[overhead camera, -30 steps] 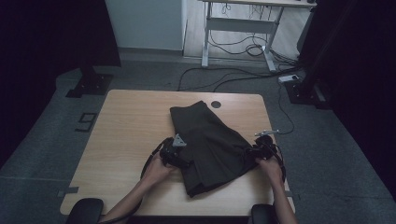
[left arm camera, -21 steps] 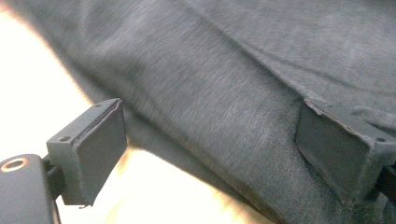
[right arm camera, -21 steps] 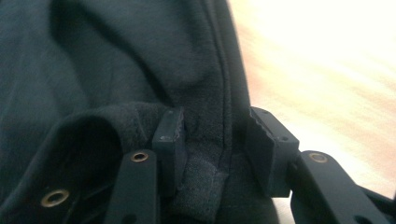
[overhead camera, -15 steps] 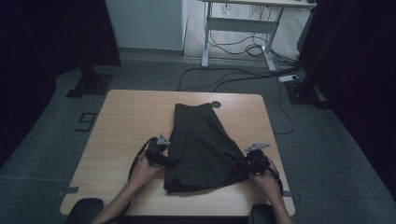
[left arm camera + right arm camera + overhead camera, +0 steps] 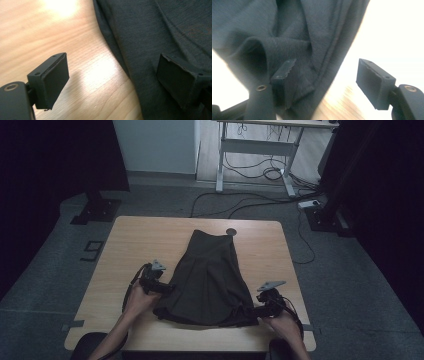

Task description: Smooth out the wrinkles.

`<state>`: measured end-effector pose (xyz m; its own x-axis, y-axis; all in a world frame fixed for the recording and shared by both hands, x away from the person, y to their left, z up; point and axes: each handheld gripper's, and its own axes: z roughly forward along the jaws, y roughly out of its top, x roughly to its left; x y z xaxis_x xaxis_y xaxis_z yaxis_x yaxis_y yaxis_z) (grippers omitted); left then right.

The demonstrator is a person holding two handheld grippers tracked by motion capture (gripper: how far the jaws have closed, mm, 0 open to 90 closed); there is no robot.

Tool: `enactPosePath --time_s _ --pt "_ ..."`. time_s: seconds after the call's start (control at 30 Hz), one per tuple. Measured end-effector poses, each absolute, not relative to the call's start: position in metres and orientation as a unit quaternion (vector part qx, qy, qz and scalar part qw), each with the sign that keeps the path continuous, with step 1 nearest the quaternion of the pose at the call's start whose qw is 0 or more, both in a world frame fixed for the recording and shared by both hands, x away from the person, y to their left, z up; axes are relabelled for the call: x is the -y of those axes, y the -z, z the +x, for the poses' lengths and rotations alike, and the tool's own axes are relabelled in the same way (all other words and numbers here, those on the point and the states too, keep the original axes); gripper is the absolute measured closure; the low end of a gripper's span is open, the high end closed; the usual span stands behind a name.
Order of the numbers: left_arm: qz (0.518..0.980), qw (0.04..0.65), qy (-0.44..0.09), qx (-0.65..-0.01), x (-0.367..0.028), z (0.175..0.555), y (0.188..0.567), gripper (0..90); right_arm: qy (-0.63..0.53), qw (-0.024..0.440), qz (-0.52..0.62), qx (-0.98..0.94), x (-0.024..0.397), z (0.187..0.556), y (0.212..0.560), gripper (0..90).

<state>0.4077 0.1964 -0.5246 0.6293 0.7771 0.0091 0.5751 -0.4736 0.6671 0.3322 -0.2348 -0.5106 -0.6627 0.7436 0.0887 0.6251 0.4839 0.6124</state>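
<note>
Dark green garment [image 5: 207, 275] lies flat in middle of wooden table [image 5: 135, 245], wide hem near person, likely spread out for folding. Left gripper [image 5: 167, 287] sits at garment's left edge, jaws wide apart, nothing pinched; one jaw over wood, other over cloth. Right gripper [image 5: 255, 309] at near right corner, jaws just been opening, cloth edge between them but pads not squeezing it.

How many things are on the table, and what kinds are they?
Dark garment: 1
Grippers: 2, the left gripper and the right gripper
Round dark spot near the table's far edge: 1
Total: 4
</note>
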Motion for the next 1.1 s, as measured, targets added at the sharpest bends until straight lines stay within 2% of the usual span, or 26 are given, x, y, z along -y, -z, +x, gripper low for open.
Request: enactPosePath --time_s 0.17,0.37,0.67,0.73,0.87,1.1 --pt "0.835 0.343 -0.159 -0.401 -0.198 0.411 0.506 10.3 -0.341 0.12 0.402 -0.841 0.244 0.335 0.483 31.5" --pt "0.838 0.355 -0.156 -0.384 -0.177 0.427 0.496 8.6 -0.366 0.135 0.407 -0.826 0.22 0.369 0.474 26.0" --pt "0.855 0.309 -0.143 -0.391 -0.165 0.452 0.531 11.1 -0.329 0.163 0.449 -0.815 0.188 0.427 0.506 22.6" --pt "0.85 0.318 -0.13 -0.398 -0.169 0.453 0.537 11.2 -0.309 0.167 0.457 -0.817 0.187 0.433 0.517 22.6" --pt "0.847 0.33 -0.121 -0.4 -0.172 0.45 0.54 14.4 -0.292 0.166 0.462 -0.821 0.186 0.437 0.537 21.9" --pt "0.845 0.333 -0.115 -0.402 -0.176 0.434 0.541 14.7 -0.299 0.156 0.448 -0.828 0.185 0.423 0.538 24.6"
